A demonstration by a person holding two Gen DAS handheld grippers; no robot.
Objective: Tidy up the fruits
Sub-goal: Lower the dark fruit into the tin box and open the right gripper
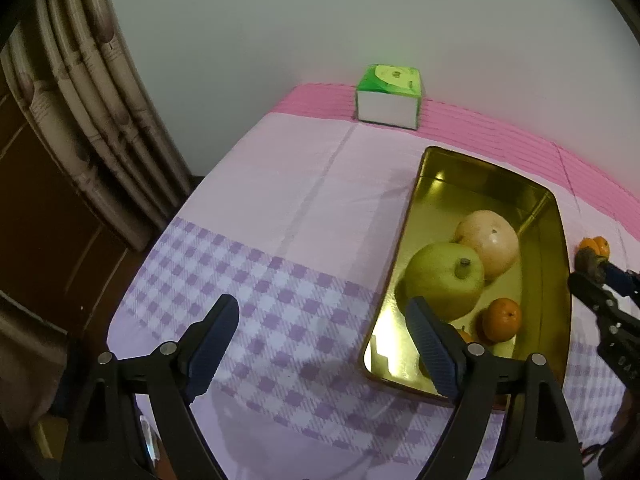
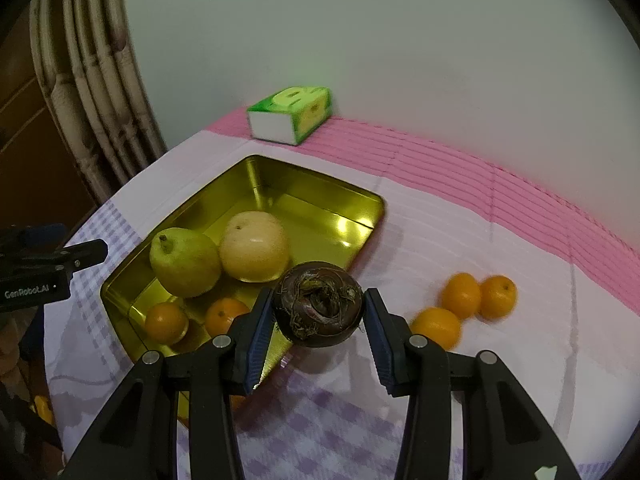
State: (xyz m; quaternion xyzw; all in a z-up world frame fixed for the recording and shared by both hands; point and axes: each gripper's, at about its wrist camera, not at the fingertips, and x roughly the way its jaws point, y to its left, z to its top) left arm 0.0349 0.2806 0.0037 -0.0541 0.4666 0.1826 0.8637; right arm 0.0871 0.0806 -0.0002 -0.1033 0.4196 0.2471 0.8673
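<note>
Fruits sit partly in a gold tin [image 2: 362, 208] and partly loose on the cloth. The right gripper [image 2: 318, 320] is closed on a dark, round, wrinkled fruit [image 2: 320, 304], its blue pads [image 2: 258, 340] pressing both sides, and holds it above the tin's near right corner. Just left of that gripper, inside the tin, lie two small oranges [image 2: 166, 322], and beyond them a green pear [image 2: 184, 262] touching a pale round fruit [image 2: 256, 246]; the tin's far half is bare. To the gripper's right, three loose oranges [image 2: 462, 294] cluster on the pink and lilac tablecloth [image 2: 440, 220], with open cloth around them up to the striped far edge. The left gripper [image 1: 322, 332] stands wide open with nothing between its fingers [image 1: 212, 344], over the checked cloth just beside the tin's left wall; its right finger overlaps the tin's near corner in view. A green tissue box [image 1: 388, 96] stands well beyond, against the wall.
</note>
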